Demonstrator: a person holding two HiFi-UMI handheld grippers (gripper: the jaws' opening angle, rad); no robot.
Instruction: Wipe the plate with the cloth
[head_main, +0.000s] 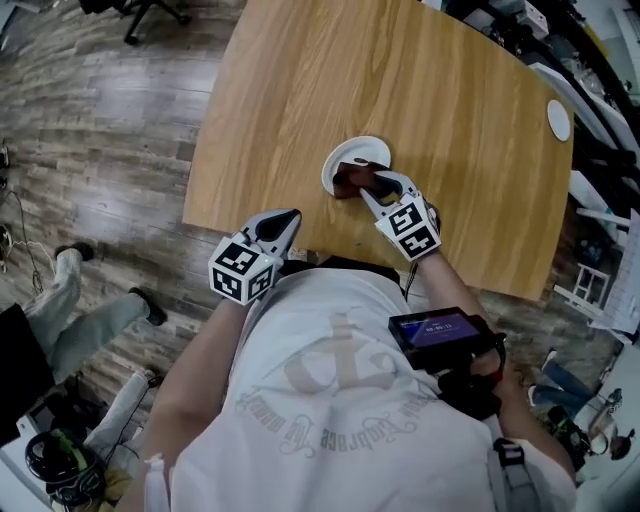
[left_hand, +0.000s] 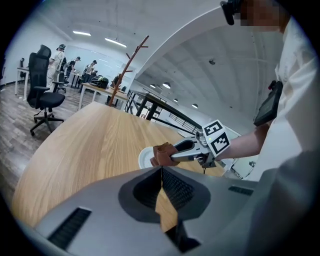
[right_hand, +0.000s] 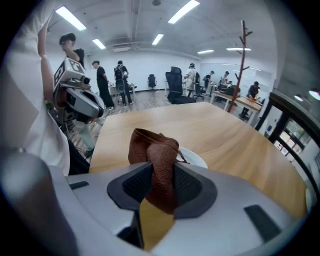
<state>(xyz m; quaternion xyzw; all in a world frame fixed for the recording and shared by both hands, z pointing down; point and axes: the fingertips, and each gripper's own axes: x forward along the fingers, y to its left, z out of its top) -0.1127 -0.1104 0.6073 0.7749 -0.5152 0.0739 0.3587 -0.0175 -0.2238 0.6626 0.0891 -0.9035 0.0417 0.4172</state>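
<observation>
A small white plate (head_main: 349, 154) lies on the wooden table (head_main: 400, 90) near its front edge. My right gripper (head_main: 372, 186) is shut on a brown cloth (head_main: 350, 181), and the bunched cloth rests on the plate's near part. In the right gripper view the cloth (right_hand: 156, 160) stands pinched between the jaws, with the plate's rim (right_hand: 197, 158) showing behind it. My left gripper (head_main: 283, 222) hovers at the table's front edge, left of the plate, shut with nothing in it. The left gripper view shows the plate (left_hand: 146, 158), the cloth (left_hand: 162, 153) and the right gripper (left_hand: 176, 154) beyond its closed jaws.
A round white disc (head_main: 558, 120) lies at the table's far right. Shelving and clutter (head_main: 600, 90) stand past the right edge. A person's legs (head_main: 75, 300) are on the floor at left. An office chair (left_hand: 42, 95) and other people stand further off.
</observation>
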